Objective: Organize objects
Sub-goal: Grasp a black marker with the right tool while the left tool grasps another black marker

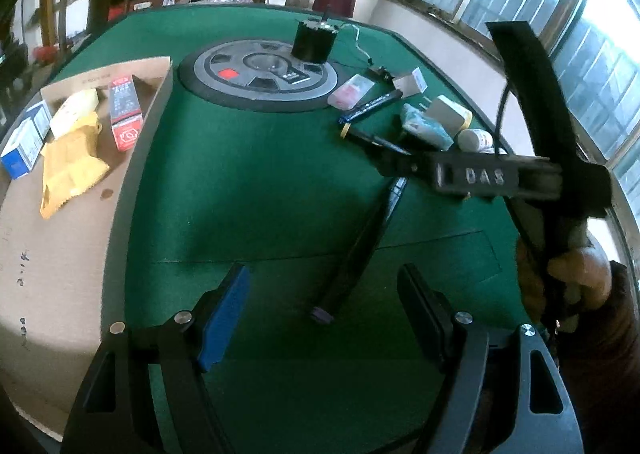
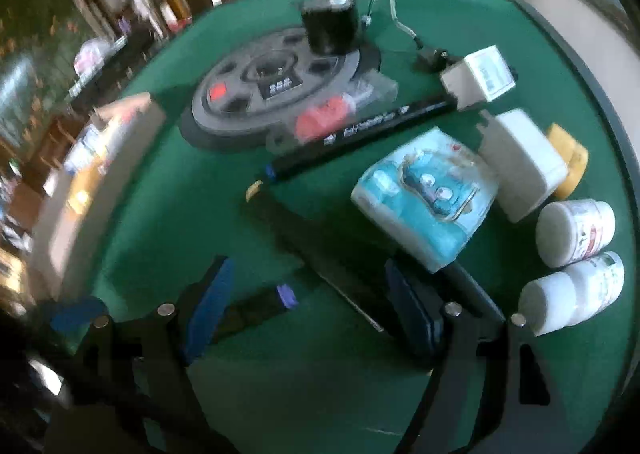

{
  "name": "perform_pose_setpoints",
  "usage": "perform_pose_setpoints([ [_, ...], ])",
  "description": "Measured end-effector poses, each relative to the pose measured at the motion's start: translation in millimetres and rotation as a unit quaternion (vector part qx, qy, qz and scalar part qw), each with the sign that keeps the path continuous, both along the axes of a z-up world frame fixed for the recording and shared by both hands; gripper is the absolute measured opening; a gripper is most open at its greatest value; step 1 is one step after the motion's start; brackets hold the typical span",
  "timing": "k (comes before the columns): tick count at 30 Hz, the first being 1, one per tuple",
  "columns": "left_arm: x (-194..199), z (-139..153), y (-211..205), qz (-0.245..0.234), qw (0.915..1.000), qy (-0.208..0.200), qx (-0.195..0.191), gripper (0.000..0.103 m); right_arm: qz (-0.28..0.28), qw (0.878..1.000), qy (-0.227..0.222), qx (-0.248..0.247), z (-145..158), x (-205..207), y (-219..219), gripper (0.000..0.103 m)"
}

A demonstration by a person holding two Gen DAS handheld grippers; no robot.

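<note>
Pen (image 1: 352, 254): a long dark tube with a purple end cap, lying flat on the green table (image 1: 248, 190) just ahead of the left gripper (image 1: 320, 322), between the lines of its 2 spread fingers. The left gripper is released and holds nothing. In the right wrist view the same purple cap (image 2: 287, 295) shows near the right gripper (image 2: 308, 306), which is also spread wide and empty; that view is blurred.

Handling, as judged: the pen looks light, rigid and smooth, so it may roll or slip. Grasp across the barrel near mid-length, pads square to the axis.

Beyond lies a second dark pen with a yellow cap (image 2: 312, 242), then a blue tissue pack (image 2: 424, 210), soft and compressible; grip its short sides lightly. 2 white bottles (image 2: 576, 230) lie at the right edge: rigid, round, apt to roll.

Further off, a blue marker (image 2: 360, 134) rests against the grey disc (image 1: 260, 70). At the left, a cardboard box (image 1: 60, 254) already contains cartons and a yellow packet (image 1: 72, 166), the likely destination
</note>
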State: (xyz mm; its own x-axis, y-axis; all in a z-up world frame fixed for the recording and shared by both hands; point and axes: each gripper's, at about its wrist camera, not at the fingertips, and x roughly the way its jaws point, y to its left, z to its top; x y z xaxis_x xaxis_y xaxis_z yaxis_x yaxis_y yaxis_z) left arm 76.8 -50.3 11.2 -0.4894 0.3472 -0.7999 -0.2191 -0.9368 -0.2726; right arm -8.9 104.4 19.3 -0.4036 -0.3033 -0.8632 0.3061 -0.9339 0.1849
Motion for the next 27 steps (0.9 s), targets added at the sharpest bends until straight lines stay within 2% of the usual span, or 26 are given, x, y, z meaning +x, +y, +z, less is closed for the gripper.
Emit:
perform_pose_setpoints([
  [1, -0.9, -1.1, -0.1, 0.001, 1.0, -0.002, -0.001, 0.071, 0.001, 1.0, 0.0, 0.005, 0.7, 0.9, -1.2, 0.068],
  [3, -3.1, -2.8, 1.2, 0.0, 1.0, -0.003, -0.001, 0.071, 0.001, 1.0, -0.005, 0.019, 2.0, 4.9, -3.0, 0.048],
  [6, -7.4, -2.2, 9.6, -0.01, 0.9998, 0.006, -0.018, 0.07, -0.009, 1.0, -0.011, 0.021, 2.3, 4.1, -0.1, 0.037],
  [10, -14.5, -2.2, 31.6, -0.041, 0.9973, 0.025, -0.056, 0.07, -0.023, 0.999, -0.008, 0.027, 2.2, -0.9, 2.4, 0.035],
  [14, -22.2, -7.5, 62.2, -0.08, 0.9908, 0.043, -0.1, 0.069, -0.015, 0.998, 0.009, 0.059, 0.9, -0.7, -8.7, 0.035],
  [15, -24.5, -11.4, 69.3, -0.089, 0.9894, 0.042, -0.106, 0.063, -0.012, 0.998, 0.014, 0.068, 0.4, -0.1, -11.9, 0.035],
  [16, -25.4, -14.1, 75.3, -0.095, 0.9879, 0.042, -0.115, 0.062, -0.009, 0.997, 0.018, 0.075, -0.3, -0.2, -14.3, 0.035],
  [17, -24.6, -12.7, 80.2, -0.1, 0.9863, 0.049, -0.121, 0.046, -0.006, 0.996, 0.025, 0.086, -0.9, 1.0, -17.6, 0.035],
  [18, -23.9, -11.3, 81.1, -0.103, 0.9866, 0.052, -0.116, 0.023, -0.005, 0.995, 0.028, 0.09, -1.2, 1.9, -18.8, 0.034],
  [19, -23.9, -10.9, 81.2, -0.103, 0.9869, 0.052, -0.113, 0.02, -0.003, 0.996, 0.03, 0.089, -1.1, 2.6, -18.7, 0.031],
  [20, -23.5, -10.5, 79.9, -0.103, 0.9875, 0.049, -0.109, 0.02, -0.003, 0.996, 0.031, 0.083, -0.5, 3.3, -17.5, 0.022],
  [21, -23.7, -10.3, 79.1, -0.103, 0.9879, 0.046, -0.106, 0.02, -0.004, 0.997, 0.028, 0.072, 0.0, 3.6, -15.1, 0.02],
  [23, -23.5, -9.2, 75.8, -0.101, 0.9896, 0.037, -0.096, 0.017, -0.01, 0.998, 0.027, 0.055, 1.3, 4.9, -10.9, 0.015],
  [24, -23.1, -8.3, 72.3, -0.098, 0.991, 0.031, -0.086, 0.012, -0.016, 0.998, 0.028, 0.046, 2.8, 6.0, -7.7, 0.013],
  [27, -17.8, -1.7, 61.0, -0.087, 0.9932, 0.034, -0.069, 0.012, -0.031, 0.999, 0.022, 0.005, 8.0, 9.1, 3.8, 0.012],
])
